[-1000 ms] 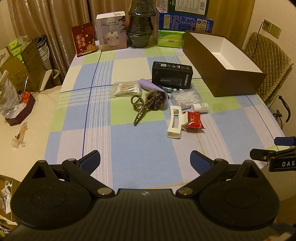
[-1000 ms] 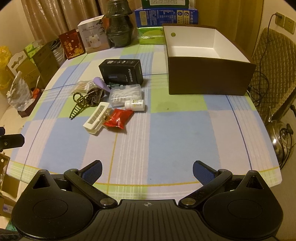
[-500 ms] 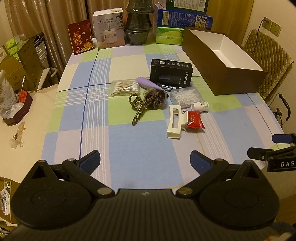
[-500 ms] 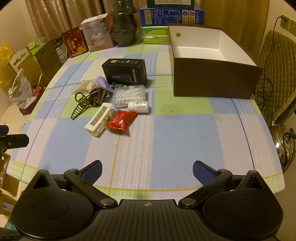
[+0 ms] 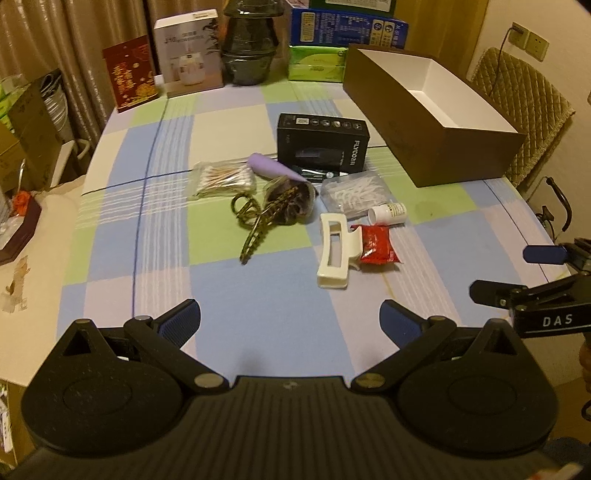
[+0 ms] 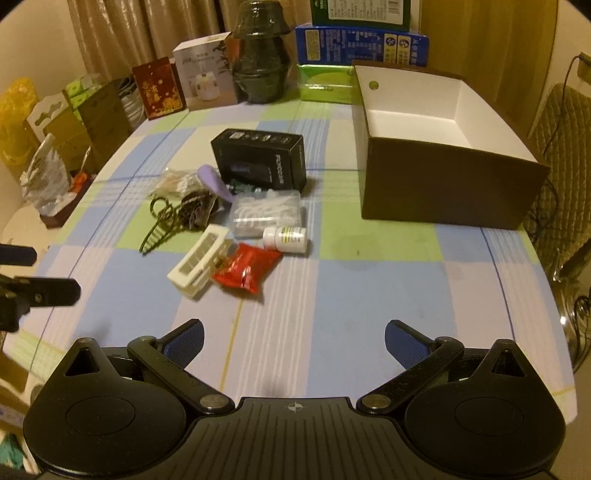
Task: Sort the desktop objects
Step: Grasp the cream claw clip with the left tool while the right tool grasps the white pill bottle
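A cluster of small items lies mid-table: a black box (image 5: 323,142), a purple tube (image 5: 271,168), a cotton swab pack (image 5: 223,180), a dark hair clip (image 5: 264,218), a white hair claw (image 5: 336,254), a red packet (image 5: 376,245), a small white bottle (image 5: 388,215) and a clear floss-pick box (image 5: 354,194). An open brown box (image 5: 432,110) with a white inside stands at the right. My left gripper (image 5: 290,319) is open and empty near the front edge. My right gripper (image 6: 293,341) is open and empty, short of the red packet (image 6: 247,271) and the brown box (image 6: 448,184).
A dark vase (image 5: 251,48), a white carton (image 5: 188,51), a red card (image 5: 131,75), blue (image 5: 347,29) and green (image 5: 317,62) boxes line the far edge. A padded chair (image 5: 524,110) stands right of the table. Clutter sits off the left side.
Both grippers have moved forward over the table toward the cluster; the items look nearer. Both stay open. Nothing on the table has moved.
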Available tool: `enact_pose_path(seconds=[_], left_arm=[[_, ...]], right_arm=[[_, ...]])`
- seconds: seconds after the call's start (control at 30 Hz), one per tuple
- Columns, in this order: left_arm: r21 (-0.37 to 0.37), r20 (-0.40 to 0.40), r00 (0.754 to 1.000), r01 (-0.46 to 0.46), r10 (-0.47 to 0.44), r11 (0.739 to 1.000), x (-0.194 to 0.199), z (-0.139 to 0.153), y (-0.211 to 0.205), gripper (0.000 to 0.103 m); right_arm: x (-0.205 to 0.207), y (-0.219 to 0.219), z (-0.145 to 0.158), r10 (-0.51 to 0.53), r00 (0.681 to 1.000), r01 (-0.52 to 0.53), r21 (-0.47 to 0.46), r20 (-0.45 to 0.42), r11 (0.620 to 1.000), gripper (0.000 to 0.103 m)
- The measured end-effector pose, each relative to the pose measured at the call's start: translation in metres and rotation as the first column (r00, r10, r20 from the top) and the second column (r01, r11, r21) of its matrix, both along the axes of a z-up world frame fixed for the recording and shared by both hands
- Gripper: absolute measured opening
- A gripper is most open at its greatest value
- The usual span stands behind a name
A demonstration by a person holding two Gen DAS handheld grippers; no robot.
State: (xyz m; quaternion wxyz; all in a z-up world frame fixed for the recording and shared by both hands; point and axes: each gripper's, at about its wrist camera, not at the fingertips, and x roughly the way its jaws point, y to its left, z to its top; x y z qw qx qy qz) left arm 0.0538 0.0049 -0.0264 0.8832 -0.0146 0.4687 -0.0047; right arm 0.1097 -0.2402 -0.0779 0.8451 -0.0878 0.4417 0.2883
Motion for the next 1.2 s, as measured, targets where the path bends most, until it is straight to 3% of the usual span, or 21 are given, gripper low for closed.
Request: enact_pose_path(seconds=[0.27,0.53,1.07,1.2], left_arm=[[0.01,0.013,0.999,0.031,-0.032,0.999,0.033,-0.008,-0.006,0.102],[0.007,-0.002,0.996,0.087,-0.087,0.996,0.067,-0.03,-0.02,0.097],[-0.025,-0.134,0.985,0.102,-0.105,0.994,0.128,-0.086,-0.041,0.068],[-0.042,-0.16,0.983,0.084,-0.09,0.996,0.136,-0.094,-0.041,0.054]], right_arm=[[0.019,0.017,-0.007,0.04,0.999,-0.04,0.025,0.018,0.999,0.101],[0.048,0.017,-0.019,0.01,1.0,-0.01,0.03,-0.001,0.999,0.101],[0.092,0.006,-0.032,0.005,0.998,-0.004,0.02,-0.055,1.0,0.101],[0.097,0.009,-0.035,0.022,0.998,-0.021,0.02,-0.065,1.0,0.101]])
